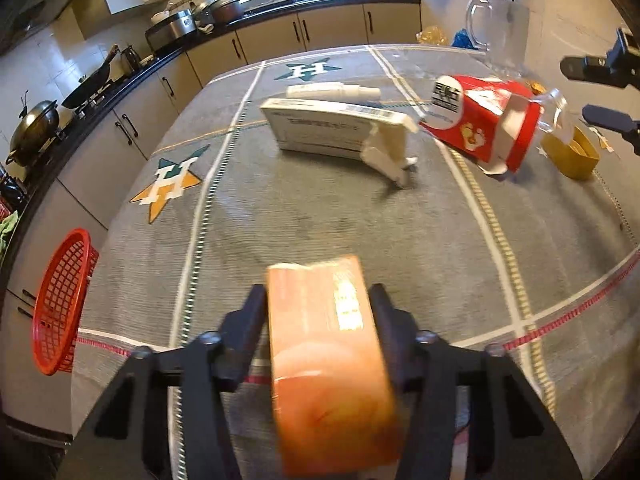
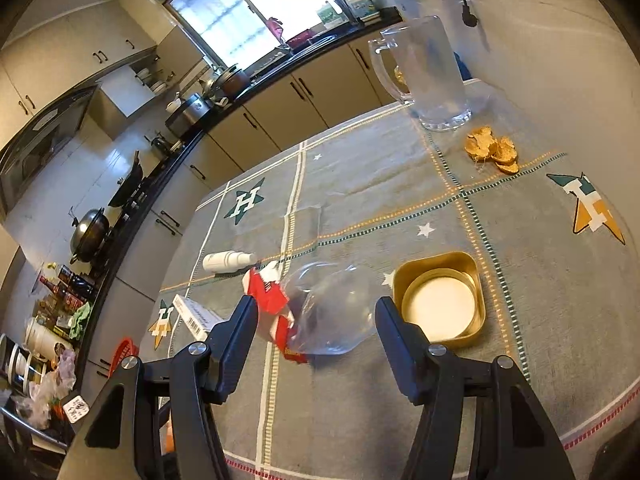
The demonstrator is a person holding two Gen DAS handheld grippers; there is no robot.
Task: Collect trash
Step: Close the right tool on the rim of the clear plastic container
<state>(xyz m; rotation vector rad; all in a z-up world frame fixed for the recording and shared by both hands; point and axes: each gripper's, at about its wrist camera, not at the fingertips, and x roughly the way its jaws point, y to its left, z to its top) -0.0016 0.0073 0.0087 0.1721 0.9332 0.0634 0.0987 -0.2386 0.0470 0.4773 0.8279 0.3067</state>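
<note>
Holding the orange box (image 1: 332,360) pinched firmly, the left gripper (image 1: 320,320) sat above the table (image 1: 320,216); best carry was level toward the red basket (image 1: 60,304) at the left edge. Right gripper (image 2: 316,316) was spread, apart from the red cup (image 2: 272,304) with clear plastic (image 2: 332,312).

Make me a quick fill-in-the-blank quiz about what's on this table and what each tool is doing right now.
1. The left tool is shut on an ____ box.
2. The right tool is ____, with its fingers on either side of the clear bottle.
3. The basket at the table's edge is ____ in colour.
4. The glass pitcher stands ____ on the tablecloth.

Missing words: orange; open; red; upright
</note>
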